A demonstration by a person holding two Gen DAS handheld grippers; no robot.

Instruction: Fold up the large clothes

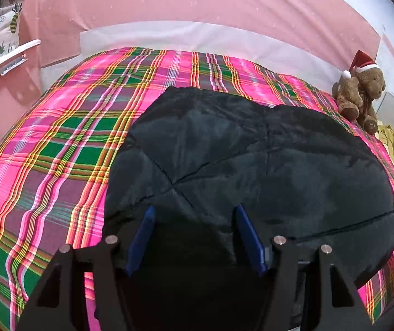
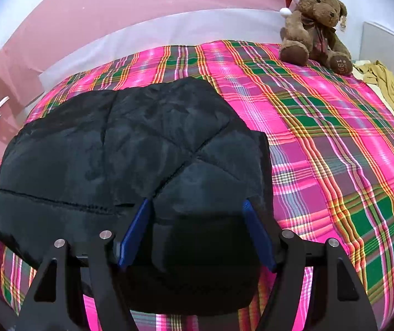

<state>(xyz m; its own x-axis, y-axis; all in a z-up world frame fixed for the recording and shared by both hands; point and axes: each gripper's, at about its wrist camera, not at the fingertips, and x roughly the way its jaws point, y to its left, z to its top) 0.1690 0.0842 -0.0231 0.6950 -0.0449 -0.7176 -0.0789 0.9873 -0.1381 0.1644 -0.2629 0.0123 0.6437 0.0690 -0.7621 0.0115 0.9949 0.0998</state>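
Left wrist view: bed covered by a plaid bedspread (image 1: 58,143), pink, green and yellow checks, filling most of the frame. Pink wall (image 1: 197,2) behind it, with a white band along the far edge of the bed.

Dark quilted jacket (image 1: 252,160) lies flat on the bedspread, folded into a rounded bundle, stitched seams crossing its top. It sits toward the near side of the bed, plaid showing on the left, beyond it and in a strip at right.

Left gripper (image 1: 194,234) hangs over the near left part of the jacket. Blue fingers (image 1: 144,234) stand well apart, with dark fabric showing between and beyond them. Cannot tell whether the tips touch the cloth; nothing is clamped.

Right wrist view: same jacket (image 2: 130,149), now left of centre, its right edge just beside the right-hand blue pad. Right gripper (image 2: 197,231) is over the jacket's near right corner, fingers (image 2: 254,231) spread wide, fabric lying between them, not pinched. Bedspread (image 2: 335,138) open to the right.

Brown teddy bear (image 2: 315,24) in a red Santa hat sits upright at the far right corner of the bed, well apart from the jacket. Crumpled yellow cloth (image 2: 384,82) just beside the bear, at the bed's right edge. Pineapple-print fabric (image 1: 0,27) at far left, off the bed.
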